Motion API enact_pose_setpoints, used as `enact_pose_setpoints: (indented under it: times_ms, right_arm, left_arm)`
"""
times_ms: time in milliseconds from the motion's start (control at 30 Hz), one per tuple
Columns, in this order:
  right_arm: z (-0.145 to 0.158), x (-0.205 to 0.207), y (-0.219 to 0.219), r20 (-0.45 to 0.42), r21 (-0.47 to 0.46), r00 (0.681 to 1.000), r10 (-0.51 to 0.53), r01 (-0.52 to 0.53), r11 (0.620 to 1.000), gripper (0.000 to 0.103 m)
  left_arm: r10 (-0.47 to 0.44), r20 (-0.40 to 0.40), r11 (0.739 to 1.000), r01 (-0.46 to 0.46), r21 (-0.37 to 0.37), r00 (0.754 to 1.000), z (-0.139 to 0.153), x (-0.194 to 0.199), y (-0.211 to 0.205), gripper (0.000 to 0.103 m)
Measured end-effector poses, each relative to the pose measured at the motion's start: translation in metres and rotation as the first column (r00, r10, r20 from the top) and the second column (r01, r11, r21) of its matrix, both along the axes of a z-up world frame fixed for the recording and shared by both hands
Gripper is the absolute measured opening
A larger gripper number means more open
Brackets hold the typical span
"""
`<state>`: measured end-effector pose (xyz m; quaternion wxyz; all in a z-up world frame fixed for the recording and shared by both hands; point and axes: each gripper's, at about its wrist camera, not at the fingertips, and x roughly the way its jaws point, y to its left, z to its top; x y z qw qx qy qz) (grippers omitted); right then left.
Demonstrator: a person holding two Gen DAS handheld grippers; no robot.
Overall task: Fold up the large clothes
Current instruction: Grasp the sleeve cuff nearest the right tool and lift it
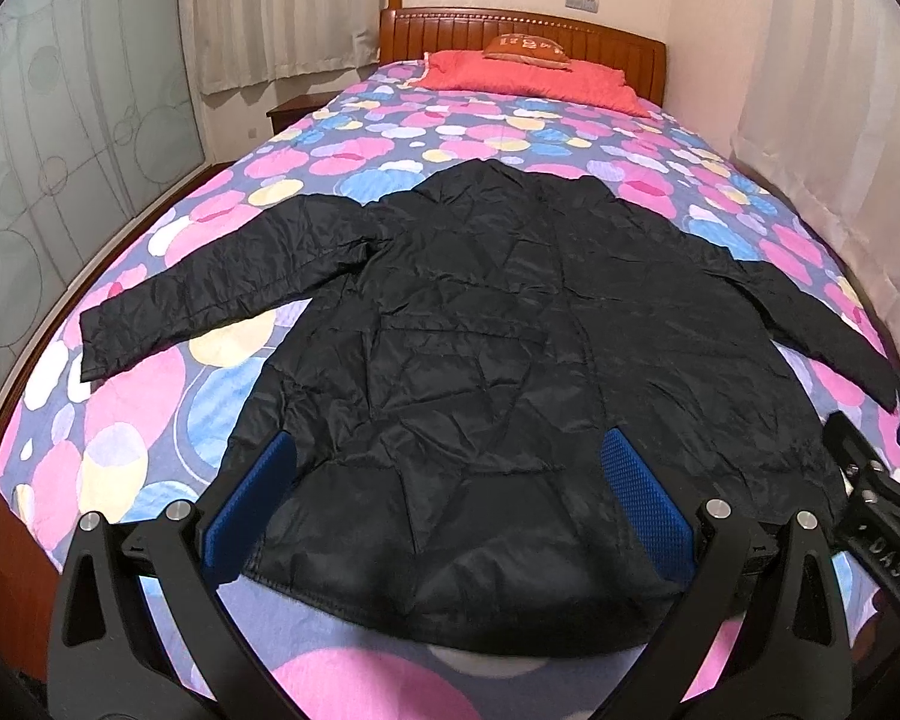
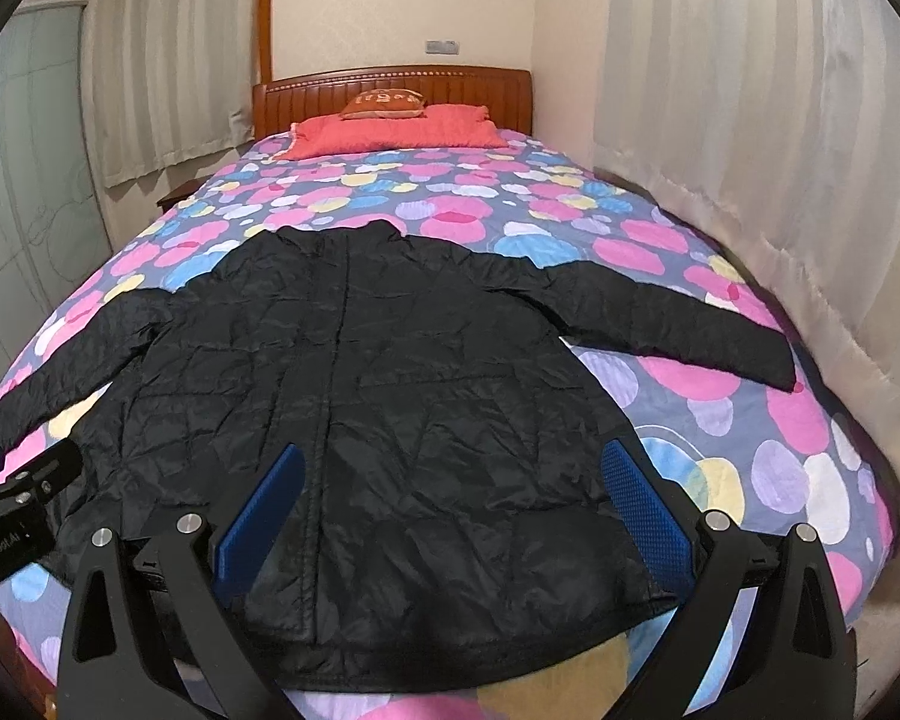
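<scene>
A large black quilted jacket (image 1: 480, 324) lies flat on the bed, collar toward the headboard, both sleeves spread outward and the hem nearest me. In the right wrist view the same jacket (image 2: 390, 396) shows its front zip line. My left gripper (image 1: 447, 456) hovers open above the hem's left half, with nothing between its blue pads (image 1: 252, 504). My right gripper (image 2: 450, 468) is likewise open over the hem's right half, holding nothing. Each gripper's black body shows at the edge of the other's view.
The bed (image 1: 150, 420) carries a quilt of pink, blue and yellow circles. A red pillow (image 1: 534, 81) and a small cushion lean on the wooden headboard (image 1: 618, 39). Curtains (image 2: 720, 138) hang along the right side, a glass wardrobe door (image 1: 60, 150) stands left.
</scene>
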<state>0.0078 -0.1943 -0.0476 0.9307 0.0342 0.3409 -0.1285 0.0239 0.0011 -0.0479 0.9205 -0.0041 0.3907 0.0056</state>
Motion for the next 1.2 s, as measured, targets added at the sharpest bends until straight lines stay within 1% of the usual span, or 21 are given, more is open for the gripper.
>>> enact_pose_setpoints:
  times_ms: [133,233,333,367,400,433,467,500,567,600,667,700,733,833,900,933,1000,1067,1133,1167,1200]
  right_arm:
    - [-0.003,0.014,-0.031,0.015,0.056,1.000,-0.026,0.025,0.998,0.098]
    - [-0.011,0.029,-0.070,-0.005,0.094,0.996,-0.087,0.087,0.992,0.098]
    - [-0.019,0.040,-0.124,0.017,0.199,0.985,-0.171,0.165,0.966,0.098]
    - [-0.024,0.043,-0.146,0.011,0.223,0.975,-0.220,0.213,0.951,0.091]
    - [-0.028,0.046,-0.159,0.003,0.235,0.969,-0.247,0.239,0.942,0.067]
    - [-0.035,0.049,-0.183,-0.019,0.260,0.955,-0.296,0.291,0.921,0.056]
    - [-0.043,0.050,-0.210,-0.038,0.302,0.935,-0.351,0.346,0.888,0.053]
    - [-0.048,0.050,-0.226,-0.038,0.335,0.924,-0.381,0.371,0.866,0.053]
    - [-0.061,0.046,-0.267,-0.023,0.429,0.884,-0.467,0.430,0.794,0.053]
    - [-0.068,0.043,-0.287,-0.020,0.481,0.857,-0.515,0.460,0.747,0.053]
    - [-0.081,0.042,-0.315,-0.030,0.554,0.815,-0.579,0.496,0.669,0.054]
    - [-0.091,0.042,-0.333,-0.040,0.599,0.785,-0.619,0.514,0.614,0.054]
    - [-0.098,0.044,-0.344,-0.048,0.620,0.767,-0.640,0.525,0.583,0.054]
    - [-0.113,0.053,-0.366,-0.068,0.652,0.721,-0.690,0.556,0.516,0.055]
    - [-0.121,0.058,-0.375,-0.070,0.676,0.692,-0.718,0.562,0.476,0.062]
    - [-0.122,0.058,-0.378,-0.059,0.686,0.682,-0.729,0.559,0.467,0.064]
    - [-0.120,0.061,-0.379,-0.023,0.701,0.658,-0.752,0.547,0.458,0.074]
    - [-0.119,0.064,-0.382,-0.004,0.706,0.637,-0.771,0.548,0.449,0.076]
    - [-0.118,0.068,-0.380,0.022,0.681,0.627,-0.779,0.561,0.471,0.074]
    - [-0.118,0.069,-0.380,0.031,0.669,0.621,-0.783,0.570,0.478,0.064]
    - [-0.119,0.068,-0.382,0.031,0.659,0.613,-0.790,0.582,0.477,0.045]
  left_arm:
    - [0.047,-0.035,0.999,-0.048,-0.016,0.998,-0.009,0.028,0.013,0.101]
    - [0.110,-0.083,0.993,-0.113,-0.026,0.990,-0.021,0.055,0.033,0.101]
    - [0.198,-0.101,0.980,-0.200,-0.011,0.975,-0.033,0.078,0.054,0.101]
    - [0.221,-0.111,0.975,-0.223,-0.007,0.969,-0.038,0.085,0.060,0.101]
    - [0.242,-0.120,0.970,-0.244,-0.004,0.963,-0.042,0.090,0.067,0.101]
    - [0.264,-0.129,0.964,-0.267,-0.001,0.956,-0.047,0.096,0.073,0.101]
    - [0.284,-0.136,0.958,-0.287,0.002,0.949,-0.051,0.101,0.080,0.101]
    - [0.308,-0.145,0.951,-0.310,0.008,0.940,-0.056,0.103,0.085,0.101]
    - [0.350,-0.161,0.935,-0.354,0.002,0.923,-0.066,0.114,0.102,0.101]
    - [0.367,-0.169,0.928,-0.373,-0.001,0.915,-0.070,0.118,0.108,0.101]
    - [0.404,-0.190,0.912,-0.411,0.002,0.895,-0.079,0.123,0.117,0.101]
    - [0.418,-0.200,0.905,-0.426,0.003,0.886,-0.082,0.124,0.121,0.101]
    - [0.425,-0.204,0.901,-0.434,0.001,0.882,-0.085,0.127,0.123,0.101]
    - [0.437,-0.201,0.897,-0.442,0.024,0.877,-0.090,0.132,0.126,0.101]
    - [0.441,-0.199,0.896,-0.441,0.046,0.875,-0.093,0.135,0.125,0.101]
    - [0.444,-0.200,0.895,-0.442,0.055,0.873,-0.095,0.136,0.125,0.101]
    - [0.448,-0.206,0.893,-0.445,0.064,0.870,-0.098,0.138,0.124,0.101]
    - [0.453,-0.208,0.891,-0.448,0.074,0.867,-0.101,0.138,0.124,0.101]
    - [0.454,-0.214,0.891,-0.447,0.082,0.865,-0.105,0.139,0.122,0.101]
    - [0.454,-0.216,0.890,-0.447,0.085,0.864,-0.106,0.140,0.121,0.101]
    - [0.455,-0.216,0.890,-0.447,0.089,0.864,-0.107,0.139,0.121,0.101]
